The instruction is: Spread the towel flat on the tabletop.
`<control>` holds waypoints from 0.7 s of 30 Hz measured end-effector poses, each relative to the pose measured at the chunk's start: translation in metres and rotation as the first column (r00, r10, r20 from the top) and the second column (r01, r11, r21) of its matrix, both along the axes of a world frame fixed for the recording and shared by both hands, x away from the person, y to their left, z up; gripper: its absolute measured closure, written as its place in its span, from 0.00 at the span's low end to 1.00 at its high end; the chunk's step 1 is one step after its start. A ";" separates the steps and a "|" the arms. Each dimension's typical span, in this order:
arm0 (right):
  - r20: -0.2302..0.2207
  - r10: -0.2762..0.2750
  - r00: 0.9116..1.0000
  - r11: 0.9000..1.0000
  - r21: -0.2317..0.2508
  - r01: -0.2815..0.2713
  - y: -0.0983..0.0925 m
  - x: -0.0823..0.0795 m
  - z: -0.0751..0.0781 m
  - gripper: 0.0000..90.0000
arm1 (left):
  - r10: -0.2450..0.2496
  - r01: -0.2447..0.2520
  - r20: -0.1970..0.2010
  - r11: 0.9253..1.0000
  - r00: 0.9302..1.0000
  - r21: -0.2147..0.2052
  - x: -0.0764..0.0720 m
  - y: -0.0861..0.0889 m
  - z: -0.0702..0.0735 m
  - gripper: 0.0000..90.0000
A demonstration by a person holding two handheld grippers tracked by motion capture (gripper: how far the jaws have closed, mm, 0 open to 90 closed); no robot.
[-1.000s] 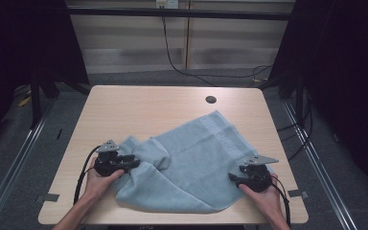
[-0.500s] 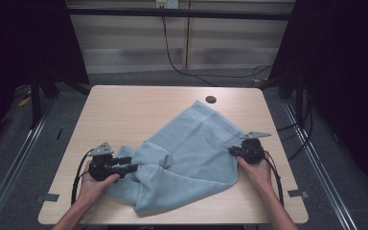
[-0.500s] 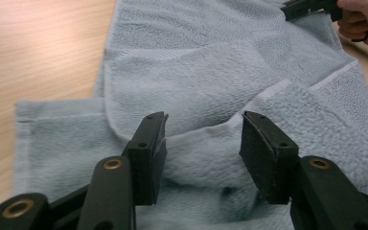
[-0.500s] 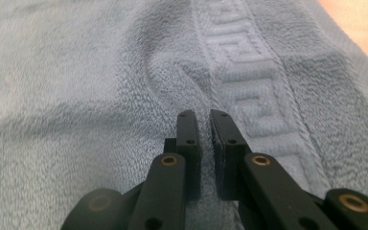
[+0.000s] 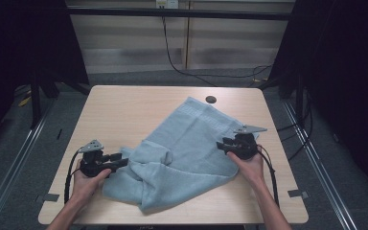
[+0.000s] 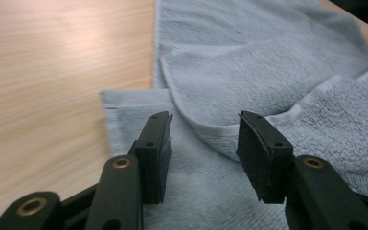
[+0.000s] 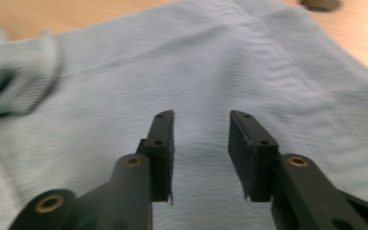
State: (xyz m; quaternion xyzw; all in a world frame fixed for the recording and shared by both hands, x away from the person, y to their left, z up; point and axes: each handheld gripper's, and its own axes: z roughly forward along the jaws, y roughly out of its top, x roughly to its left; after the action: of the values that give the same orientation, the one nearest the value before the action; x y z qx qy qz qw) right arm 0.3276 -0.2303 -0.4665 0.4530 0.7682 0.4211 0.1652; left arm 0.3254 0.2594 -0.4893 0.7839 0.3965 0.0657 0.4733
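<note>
A light blue towel (image 5: 187, 153) lies rumpled on the desk (image 5: 124, 110), spread flat toward the far corner and bunched into folds nearer the person.

The left gripper (image 5: 117, 162) sits at the towel's bunched near-left edge. Its fingers (image 6: 155, 153) are released, having just closed a little, with a raised fold of cloth lying ahead of and between them but not pinched. That placement looks like lining up on a corner or hem, probably to pull the cloth out flat or start a fold.

The right gripper (image 5: 223, 145) rests at the opposite edge of the towel. Its fingers (image 7: 160, 153) are also released, having just been opening, and smooth cloth lies beneath and beyond them with nothing gripped.

Working from opposite sides would let both hands stretch the towel between them.

A small dark round hole (image 5: 211, 99) sits in the desk beyond the towel's far corner. No brand, label or writing can be read anywhere.
</note>
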 end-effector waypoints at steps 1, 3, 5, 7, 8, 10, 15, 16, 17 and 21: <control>0.000 0.021 1.000 1.000 0.018 -0.021 0.006 -0.003 0.002 0.68 | 0.017 -0.017 0.001 1.000 1.000 0.002 0.000 0.004 0.000 0.61; -0.004 0.090 0.996 0.995 0.033 -0.090 0.026 -0.010 0.004 0.67 | 0.051 -0.051 -0.003 0.999 0.999 0.005 0.002 0.012 -0.002 0.60; -0.013 0.149 0.989 0.988 0.052 -0.148 0.044 -0.013 0.005 0.65 | 0.084 -0.084 -0.015 0.996 0.996 0.007 0.005 0.017 -0.007 0.56; -0.017 0.219 0.976 0.974 0.055 -0.218 0.070 -0.013 0.005 0.62 | 0.105 -0.105 -0.021 0.994 0.994 0.005 0.008 0.018 -0.011 0.49; -0.020 0.238 0.971 0.970 0.056 -0.237 0.079 -0.013 0.005 0.62 | 0.113 -0.112 -0.028 0.993 0.993 0.022 0.010 0.018 -0.013 0.47; -0.025 0.282 0.959 0.958 0.062 -0.280 0.102 -0.010 0.004 0.59 | 0.119 -0.118 -0.031 0.992 0.992 0.038 0.012 0.019 -0.017 0.45; -0.031 0.344 0.939 0.936 0.096 -0.339 0.148 0.005 -0.001 0.54 | 0.076 -0.074 -0.046 0.997 0.996 0.034 0.013 0.013 -0.020 0.50; -0.028 0.353 0.935 0.931 0.106 -0.348 0.153 0.005 0.000 0.53 | 0.060 -0.058 -0.048 0.997 0.997 0.041 0.013 0.011 -0.020 0.52; -0.020 0.369 0.929 0.925 0.110 -0.365 0.159 0.004 0.003 0.53 | 0.041 -0.039 -0.047 0.998 0.998 0.053 0.013 0.008 -0.020 0.57; -0.026 0.427 0.904 0.900 0.109 -0.422 0.181 0.000 0.004 0.49 | 0.005 -0.001 -0.042 0.997 0.999 0.083 0.013 0.001 -0.020 0.78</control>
State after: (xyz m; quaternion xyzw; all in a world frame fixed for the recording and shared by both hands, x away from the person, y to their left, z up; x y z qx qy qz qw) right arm 0.3280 -0.0497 -0.4629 0.2931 0.8299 0.4740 0.0274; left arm 0.3382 0.2608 -0.5094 0.8035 0.4044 0.0663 0.4319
